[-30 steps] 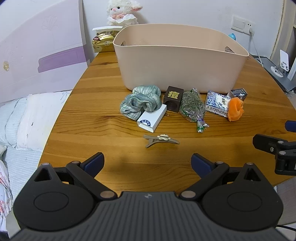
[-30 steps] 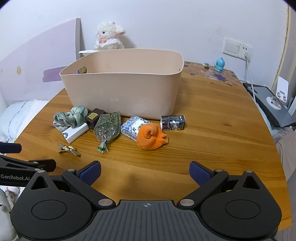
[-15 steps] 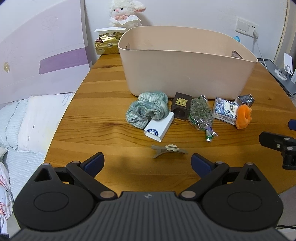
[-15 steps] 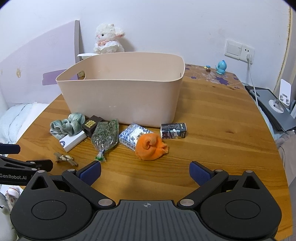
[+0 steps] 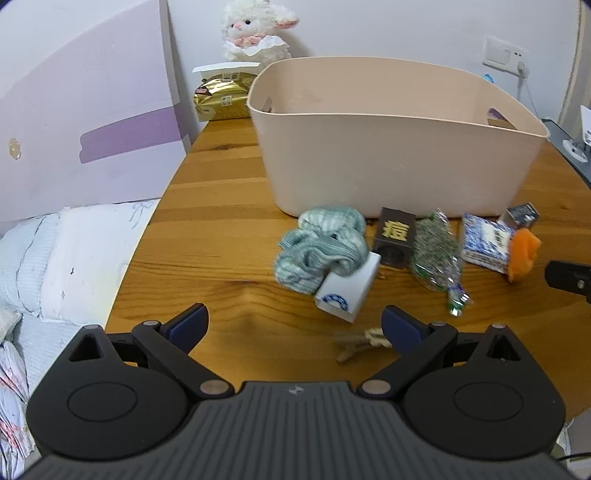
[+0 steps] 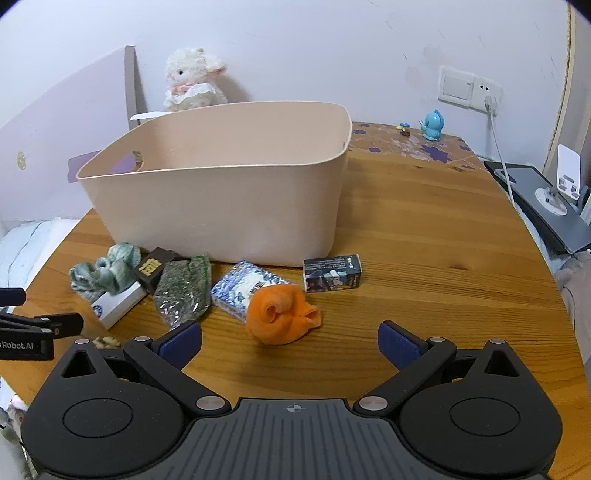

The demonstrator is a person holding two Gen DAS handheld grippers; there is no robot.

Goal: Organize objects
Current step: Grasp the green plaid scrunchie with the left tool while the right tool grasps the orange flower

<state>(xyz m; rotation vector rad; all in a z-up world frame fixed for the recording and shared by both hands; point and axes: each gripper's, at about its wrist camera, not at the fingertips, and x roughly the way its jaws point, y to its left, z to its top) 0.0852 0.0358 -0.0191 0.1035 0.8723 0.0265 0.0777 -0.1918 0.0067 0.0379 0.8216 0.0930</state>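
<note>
A beige plastic bin (image 5: pixel 391 155) (image 6: pixel 221 206) stands on the wooden table (image 5: pixel 221 236). In front of it lie a green cloth (image 5: pixel 321 251) (image 6: pixel 107 269), a white box (image 5: pixel 349 291) (image 6: pixel 116 306), a dark brown box (image 5: pixel 395 236) (image 6: pixel 153 267), a clear packet of green bits (image 5: pixel 436 251) (image 6: pixel 183 291), a blue-white pack (image 5: pixel 484 243) (image 6: pixel 247 288), an orange cloth (image 5: pixel 522 251) (image 6: pixel 280 314) and a small dark carton (image 6: pixel 331 273). A hair clip (image 5: pixel 360 343) lies beside my left gripper (image 5: pixel 295 326), which is open and empty. My right gripper (image 6: pixel 290 341) is open just before the orange cloth.
A plush lamb (image 5: pixel 255 33) (image 6: pixel 194 83) and a gold packet (image 5: pixel 221 98) sit behind the bin. A bed (image 5: pixel 55 266) lies off the table's left edge. A blue figurine (image 6: pixel 432 125), wall sockets (image 6: pixel 469 86) and a grey device (image 6: pixel 543 206) are at the right.
Both grippers have moved forward toward the objects. The left view has shifted left, so the hair clip now sits by its right finger. The orange cloth is closer to the right gripper.
</note>
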